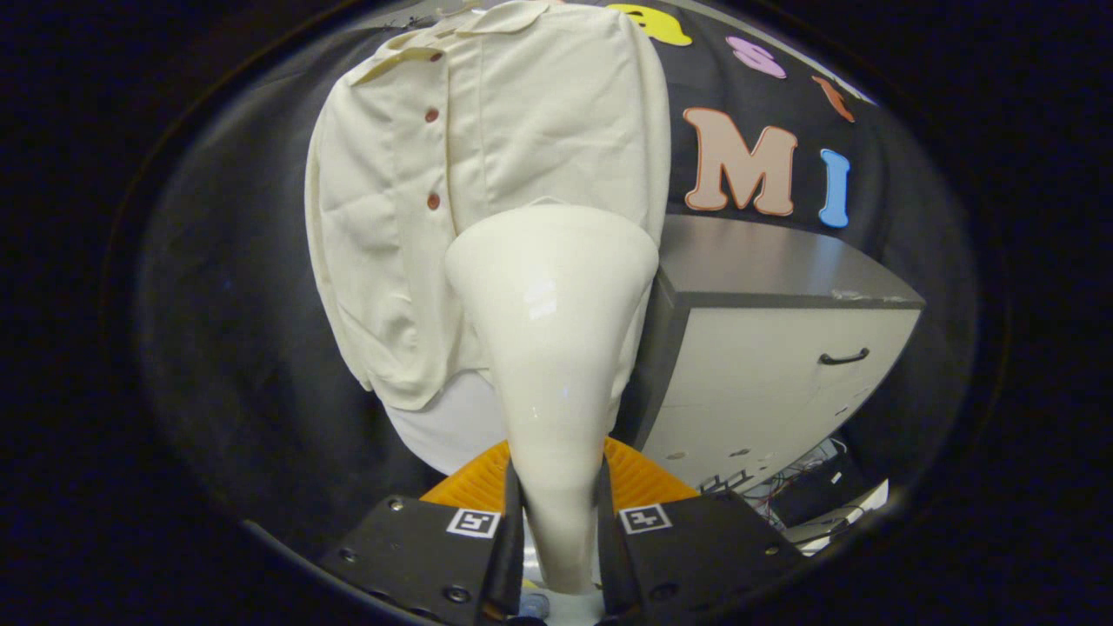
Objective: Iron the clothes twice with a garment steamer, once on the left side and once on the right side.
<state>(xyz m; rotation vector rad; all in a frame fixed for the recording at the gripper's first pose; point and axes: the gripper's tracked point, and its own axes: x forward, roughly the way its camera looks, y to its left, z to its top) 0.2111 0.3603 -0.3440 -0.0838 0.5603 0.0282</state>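
Hand-held gripper [556,530] at bottom centre clamps the garment steamer [552,348] by its narrow handle, so its wide head faces the hanging shirt [487,174], upper centre, for steaming

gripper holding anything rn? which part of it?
Yes. The claw is shut on the garment steamer, both fingers pressing its narrow handle end, one on each side. Its wide head points at the cream shirt ahead.

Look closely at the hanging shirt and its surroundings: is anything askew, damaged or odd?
Nothing is damaged. The cream shirt shows creases left of its buttons, which suits ironing. The gripper is shut on the steamer, whose head is at the shirt front. Loose wires trail below the cabinet.
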